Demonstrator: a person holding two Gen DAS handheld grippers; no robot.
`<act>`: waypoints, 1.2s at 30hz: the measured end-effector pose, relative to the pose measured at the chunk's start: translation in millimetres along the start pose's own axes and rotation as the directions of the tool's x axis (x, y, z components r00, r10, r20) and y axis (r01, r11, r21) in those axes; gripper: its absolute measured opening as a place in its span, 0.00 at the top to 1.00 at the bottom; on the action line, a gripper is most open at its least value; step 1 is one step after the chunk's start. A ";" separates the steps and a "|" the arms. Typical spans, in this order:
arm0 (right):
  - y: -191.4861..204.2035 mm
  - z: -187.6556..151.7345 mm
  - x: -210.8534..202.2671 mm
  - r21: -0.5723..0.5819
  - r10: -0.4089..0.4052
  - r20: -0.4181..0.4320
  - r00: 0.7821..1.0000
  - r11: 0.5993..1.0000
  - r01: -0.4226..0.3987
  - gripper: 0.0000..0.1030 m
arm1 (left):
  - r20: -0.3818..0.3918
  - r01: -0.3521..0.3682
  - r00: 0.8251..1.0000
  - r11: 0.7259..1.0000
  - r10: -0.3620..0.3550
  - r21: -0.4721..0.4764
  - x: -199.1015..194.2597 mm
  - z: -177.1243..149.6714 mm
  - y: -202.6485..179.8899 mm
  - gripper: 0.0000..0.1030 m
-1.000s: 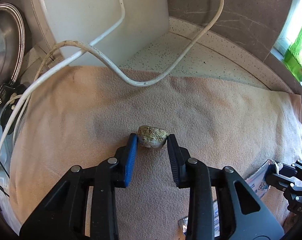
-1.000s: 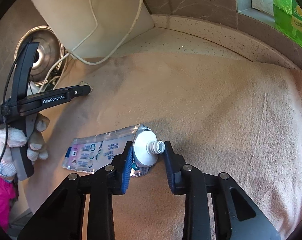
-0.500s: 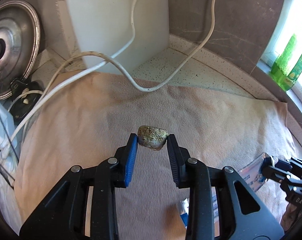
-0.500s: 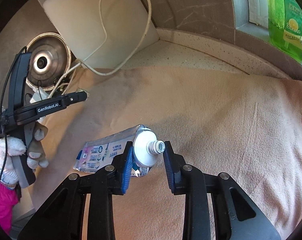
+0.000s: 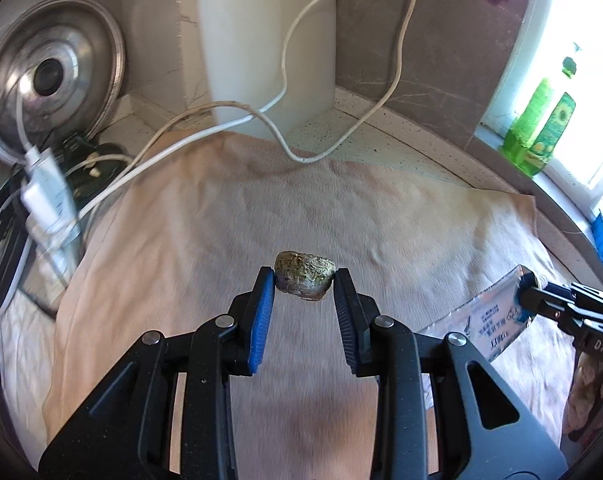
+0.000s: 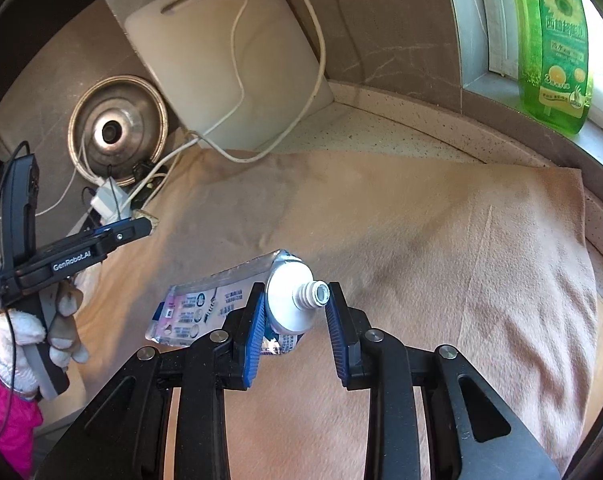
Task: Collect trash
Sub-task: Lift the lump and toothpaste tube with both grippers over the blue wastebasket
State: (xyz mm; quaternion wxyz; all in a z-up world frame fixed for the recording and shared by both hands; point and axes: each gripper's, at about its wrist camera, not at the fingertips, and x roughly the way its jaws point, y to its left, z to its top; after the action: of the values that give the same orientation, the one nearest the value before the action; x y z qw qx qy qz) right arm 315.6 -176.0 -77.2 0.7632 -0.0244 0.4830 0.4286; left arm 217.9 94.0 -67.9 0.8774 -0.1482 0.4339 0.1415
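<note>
My left gripper (image 5: 304, 282) is shut on a small brownish-green crumpled lump of trash (image 5: 304, 279) and holds it above the beige towel (image 5: 381, 216). My right gripper (image 6: 295, 304) is shut on a squeezed toothpaste tube (image 6: 217, 304) at its white capless neck, lifted off the towel (image 6: 461, 240). The tube (image 5: 489, 320) and the right gripper (image 5: 541, 298) show at the right of the left wrist view. The left gripper (image 6: 143, 230) shows at the left of the right wrist view.
A white cutting board (image 5: 269, 40) leans against the back wall with white cables (image 5: 301, 156) draped over it. A steel pot lid (image 5: 49, 76) and a plug adapter (image 5: 49, 196) stand at the left. A green detergent bottle (image 6: 553, 48) stands on the windowsill.
Both grippers have risen and pulled back from the towel with their loads, so more of the wall, lid and window shows. Their grips have not changed.
</note>
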 end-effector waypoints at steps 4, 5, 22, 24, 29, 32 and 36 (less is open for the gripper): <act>12.9 -11.4 -14.6 -0.021 0.004 0.006 1.000 1.000 -0.004 0.73 | 0.007 0.003 1.000 1.000 -0.003 -0.022 -23.9 -22.0 9.3 0.71; 15.8 -14.2 -17.4 -0.024 0.005 0.007 1.000 1.000 -0.005 0.73 | 0.007 0.001 1.000 1.000 -0.001 -0.024 -30.2 -28.4 11.8 0.71; 78.9 -74.7 -62.2 -0.060 0.000 0.003 1.000 0.998 0.000 0.73 | -0.008 -0.010 1.000 1.000 0.010 -0.020 -102.7 -122.4 43.1 0.71; 87.9 -83.4 -66.1 -0.061 -0.003 0.000 1.000 0.998 0.003 0.73 | -0.012 -0.006 1.000 1.000 0.006 -0.022 -110.1 -133.2 48.8 0.71; 111.1 -106.3 -73.9 -0.069 -0.007 -0.015 1.000 0.998 0.006 0.73 | -0.028 -0.002 1.000 0.999 0.001 -0.033 -126.7 -161.4 67.0 0.71; 124.1 -122.2 -77.9 -0.068 -0.012 -0.022 1.000 0.998 0.010 0.73 | -0.045 -0.001 0.999 0.999 0.000 -0.036 -134.3 -180.6 77.4 0.71; 138.2 -142.7 -82.7 -0.065 -0.021 -0.032 0.999 0.998 0.019 0.73 | -0.066 0.008 0.998 0.999 -0.010 -0.045 -142.2 -204.4 88.2 0.71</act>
State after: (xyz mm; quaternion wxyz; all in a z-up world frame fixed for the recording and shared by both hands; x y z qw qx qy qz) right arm 106.0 -205.2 -38.4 0.7583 -0.0608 0.4811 0.4358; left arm -45.4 79.6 -84.2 0.8596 -0.1742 0.4588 0.1422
